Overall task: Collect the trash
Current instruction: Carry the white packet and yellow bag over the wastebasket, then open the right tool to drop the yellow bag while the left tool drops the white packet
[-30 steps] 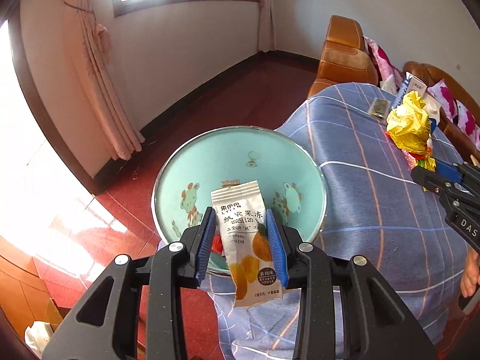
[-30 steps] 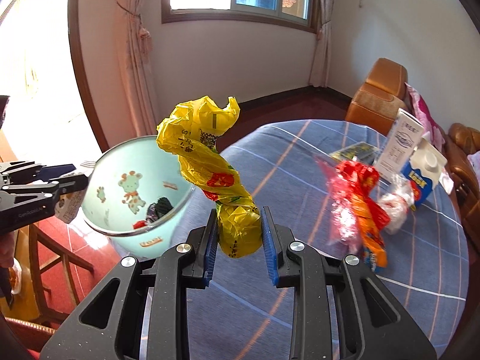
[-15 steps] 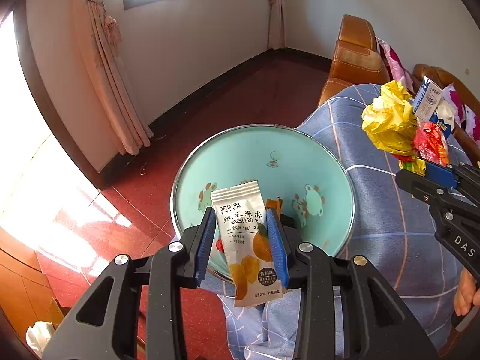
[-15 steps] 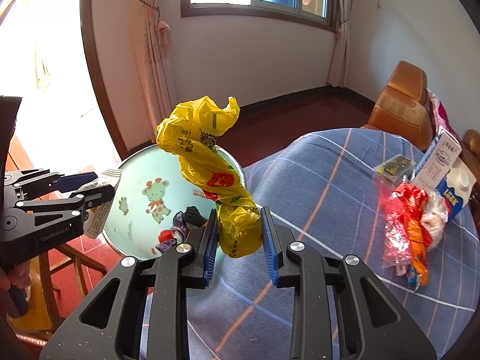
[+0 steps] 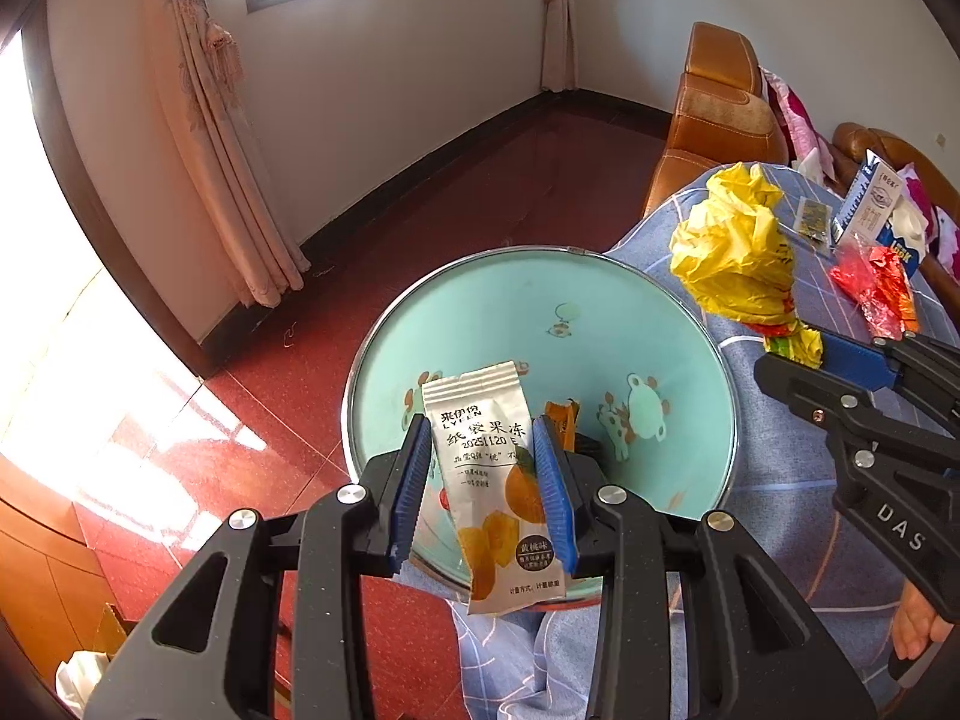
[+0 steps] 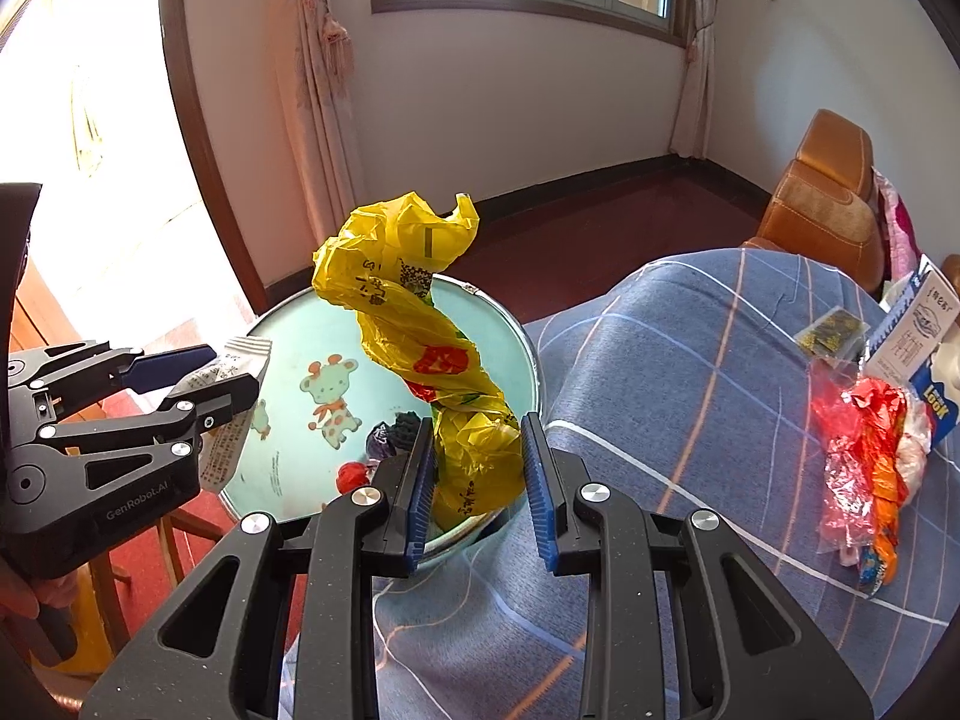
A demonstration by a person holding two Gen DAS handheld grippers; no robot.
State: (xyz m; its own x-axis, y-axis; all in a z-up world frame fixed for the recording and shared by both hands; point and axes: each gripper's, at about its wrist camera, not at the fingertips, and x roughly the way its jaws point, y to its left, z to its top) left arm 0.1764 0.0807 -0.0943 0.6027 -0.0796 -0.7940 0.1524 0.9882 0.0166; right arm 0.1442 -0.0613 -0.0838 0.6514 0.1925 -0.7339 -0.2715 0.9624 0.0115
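Observation:
My left gripper is shut on a white snack packet printed with orange fruit, held over the near rim of a teal bin with cartoon animals. My right gripper is shut on a twisted yellow plastic bag, held at the bin's table-side rim. The bin holds an orange wrapper and dark and red scraps. The right gripper with the yellow bag shows in the left wrist view; the left gripper with the packet shows in the right wrist view.
The table has a blue checked cloth. On it lie a red and orange wrapper, a small dark sachet, a white box and a milk carton. An orange sofa stands behind. The floor is red.
Both grippers have moved closer to the bin. The yellow bag now hangs at the bin's rim, and the packet sits further over the opening.

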